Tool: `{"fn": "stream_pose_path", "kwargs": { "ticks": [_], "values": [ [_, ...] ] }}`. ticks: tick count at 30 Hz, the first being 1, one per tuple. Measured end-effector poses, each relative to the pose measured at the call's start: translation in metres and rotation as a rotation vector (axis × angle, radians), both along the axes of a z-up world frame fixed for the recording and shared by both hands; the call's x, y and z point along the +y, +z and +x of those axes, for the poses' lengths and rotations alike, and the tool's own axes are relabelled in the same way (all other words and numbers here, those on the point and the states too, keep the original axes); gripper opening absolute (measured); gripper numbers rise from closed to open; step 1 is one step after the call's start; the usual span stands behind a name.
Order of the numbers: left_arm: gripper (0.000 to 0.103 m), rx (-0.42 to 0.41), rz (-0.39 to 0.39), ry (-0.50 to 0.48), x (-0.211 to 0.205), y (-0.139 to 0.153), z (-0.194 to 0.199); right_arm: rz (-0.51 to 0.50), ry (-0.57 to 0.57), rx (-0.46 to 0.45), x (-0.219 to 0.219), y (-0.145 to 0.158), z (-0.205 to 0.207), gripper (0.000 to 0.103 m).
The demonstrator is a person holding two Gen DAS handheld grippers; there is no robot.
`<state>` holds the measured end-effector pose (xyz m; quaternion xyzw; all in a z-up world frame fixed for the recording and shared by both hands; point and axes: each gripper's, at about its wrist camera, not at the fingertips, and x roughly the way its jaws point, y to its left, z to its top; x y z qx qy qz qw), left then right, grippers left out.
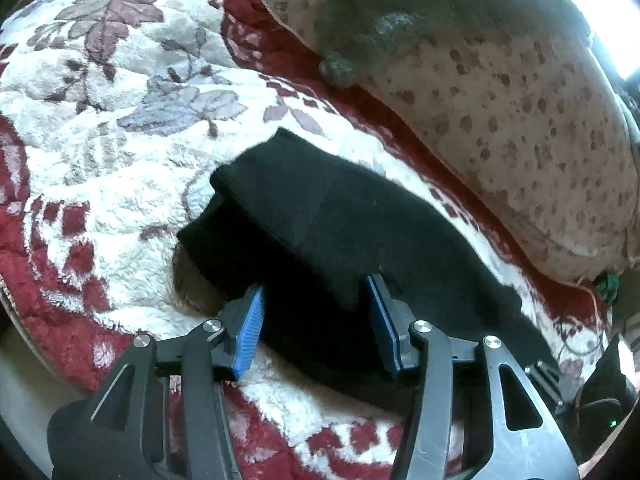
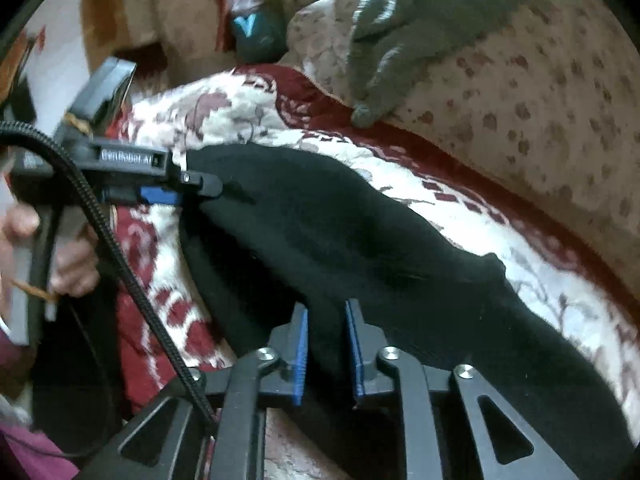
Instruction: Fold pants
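Observation:
Black pants [image 1: 320,220] lie partly folded on a red and white floral blanket [image 1: 100,140]. My left gripper [image 1: 318,296] is open, its blue pads either side of a folded black edge without pressing it. In the right wrist view the pants [image 2: 360,240] stretch across the blanket [image 2: 240,116]. My right gripper [image 2: 326,320] has its blue pads close together with a fold of black cloth between them. The left gripper [image 2: 192,192] shows there at the pants' left end.
A grey cat [image 1: 400,20] lies on a spotted cushion [image 1: 520,140] behind the pants; it also shows in the right wrist view [image 2: 420,40]. A hand [image 2: 60,260] and black cable [image 2: 120,260] are at the left. A dark bag [image 2: 252,28] stands at the back.

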<state>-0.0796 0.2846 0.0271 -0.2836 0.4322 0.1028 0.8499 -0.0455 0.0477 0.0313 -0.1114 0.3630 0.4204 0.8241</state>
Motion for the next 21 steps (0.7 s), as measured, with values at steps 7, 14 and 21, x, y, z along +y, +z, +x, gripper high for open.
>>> {"fn": "stream_pose_path", "kwargs": {
  "ticks": [7, 14, 21],
  "values": [
    [0.048, -0.016, 0.024, 0.018, 0.007, 0.007, -0.003, 0.067, -0.007, 0.077, -0.005, 0.001, 0.003, 0.013],
    [0.048, -0.026, -0.006, 0.049, 0.014, -0.002, 0.01, 0.113, -0.017, 0.122, -0.009, 0.005, 0.005, 0.011],
    [0.013, -0.096, 0.02, 0.045, 0.022, 0.014, -0.001, 0.167, 0.004, 0.183, -0.013, 0.007, -0.001, 0.006]
  ]
}}
